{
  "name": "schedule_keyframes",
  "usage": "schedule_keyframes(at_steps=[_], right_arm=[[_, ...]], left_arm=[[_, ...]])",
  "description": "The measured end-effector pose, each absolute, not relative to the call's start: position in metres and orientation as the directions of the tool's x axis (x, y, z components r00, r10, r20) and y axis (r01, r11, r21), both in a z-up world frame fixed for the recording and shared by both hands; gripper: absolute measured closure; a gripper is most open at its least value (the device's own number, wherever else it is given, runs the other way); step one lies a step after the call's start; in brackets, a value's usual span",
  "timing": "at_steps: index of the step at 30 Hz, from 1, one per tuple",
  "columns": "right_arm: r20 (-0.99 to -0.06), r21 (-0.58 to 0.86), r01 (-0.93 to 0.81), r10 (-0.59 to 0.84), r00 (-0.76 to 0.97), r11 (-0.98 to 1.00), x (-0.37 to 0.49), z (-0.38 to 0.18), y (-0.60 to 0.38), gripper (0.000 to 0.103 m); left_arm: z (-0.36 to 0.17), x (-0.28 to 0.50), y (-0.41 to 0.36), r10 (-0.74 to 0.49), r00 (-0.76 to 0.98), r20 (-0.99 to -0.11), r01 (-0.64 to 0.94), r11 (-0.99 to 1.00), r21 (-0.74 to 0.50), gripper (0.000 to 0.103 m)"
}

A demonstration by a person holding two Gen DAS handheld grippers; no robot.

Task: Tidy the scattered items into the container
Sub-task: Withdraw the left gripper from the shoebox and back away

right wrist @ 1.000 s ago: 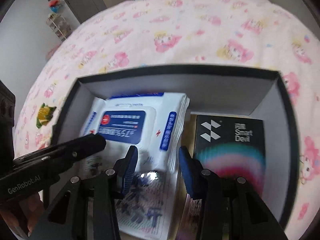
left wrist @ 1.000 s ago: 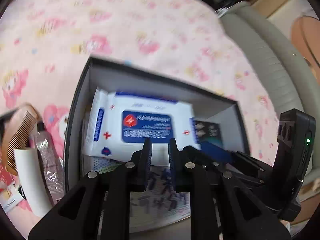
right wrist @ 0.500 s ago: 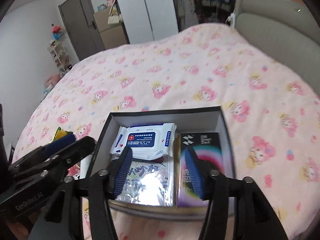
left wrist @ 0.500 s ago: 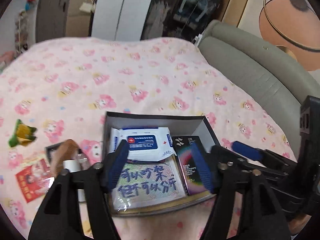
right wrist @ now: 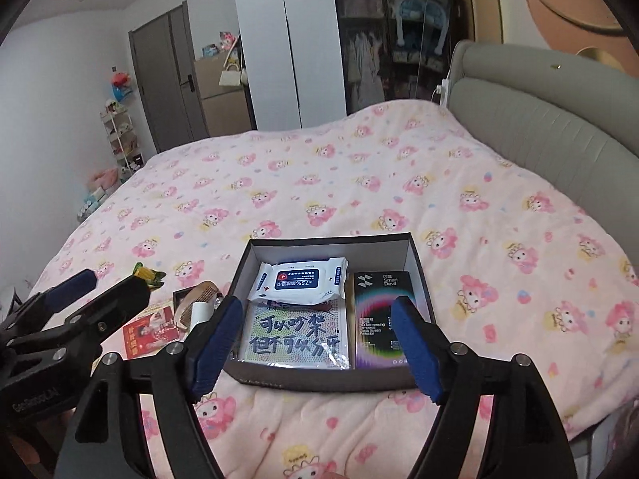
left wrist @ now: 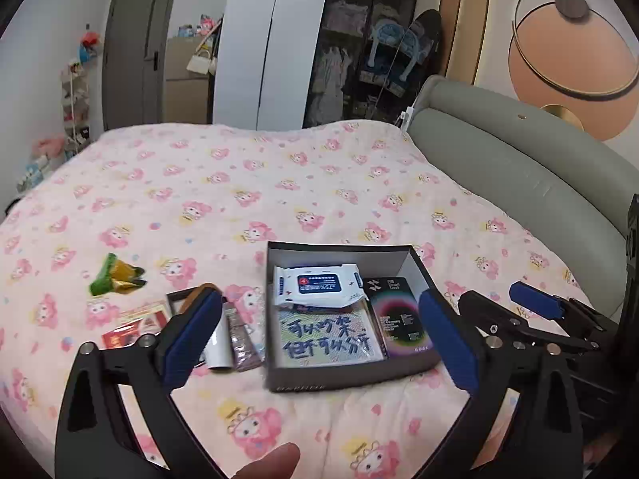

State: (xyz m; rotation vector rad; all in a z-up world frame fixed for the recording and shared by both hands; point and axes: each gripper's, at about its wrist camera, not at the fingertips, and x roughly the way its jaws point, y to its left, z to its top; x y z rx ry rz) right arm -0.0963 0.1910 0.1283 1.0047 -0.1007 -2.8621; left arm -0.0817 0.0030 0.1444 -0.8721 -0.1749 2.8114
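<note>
A dark open box (left wrist: pixel 347 377) (right wrist: pixel 319 377) sits on the pink bedspread. It holds a white wipes pack (left wrist: pixel 319 283), a flat packet with handwritten characters (right wrist: pixel 295 339) and a black screen-protector box (right wrist: pixel 375 319). Left of the box lie a green-yellow wrapper (left wrist: pixel 116 275), a red card (left wrist: pixel 135 325), a comb (right wrist: pixel 195 299), a white tube (left wrist: pixel 219 347) and a clear tube (left wrist: pixel 239 335). My left gripper (left wrist: pixel 321 337) and right gripper (right wrist: pixel 315 345) hover above and in front of the box. Both sets of jaws are opening, with nothing between them.
A grey padded headboard (left wrist: pixel 519 167) runs along the right side of the bed. The bed's near edge lies just below the box. A wardrobe (right wrist: pixel 287 40) and a door (left wrist: pixel 135 52) stand beyond the far end. A fingertip (left wrist: pixel 275 459) shows at the bottom.
Both grippers have risen and drawn back from inside the box, and their jaws have spread wide. The whole box, the scattered items and the room have come into view.
</note>
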Motion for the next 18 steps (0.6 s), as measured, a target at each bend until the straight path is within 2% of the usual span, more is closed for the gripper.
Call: schedule_keyframes(at_steps=[11, 18], right_arm=[[-0.592, 0.125, 0.074, -0.134, -0.795, -0.989, -0.041, 0.13, 0.182, 0.027], [-0.59, 0.088, 0.094, -0.128, -0.797, -0.992, -0.023, 0.125, 0.174, 0.027]], left_arm=[[0.144, -0.027, -0.006, 0.178, -0.81, -0.559, -0.141, -0.984, -0.108, 0.001], [0.139, -0.004, -0.008, 0.163, -0.808, -0.565, -0.141, -0.986, -0.084, 0.001]])
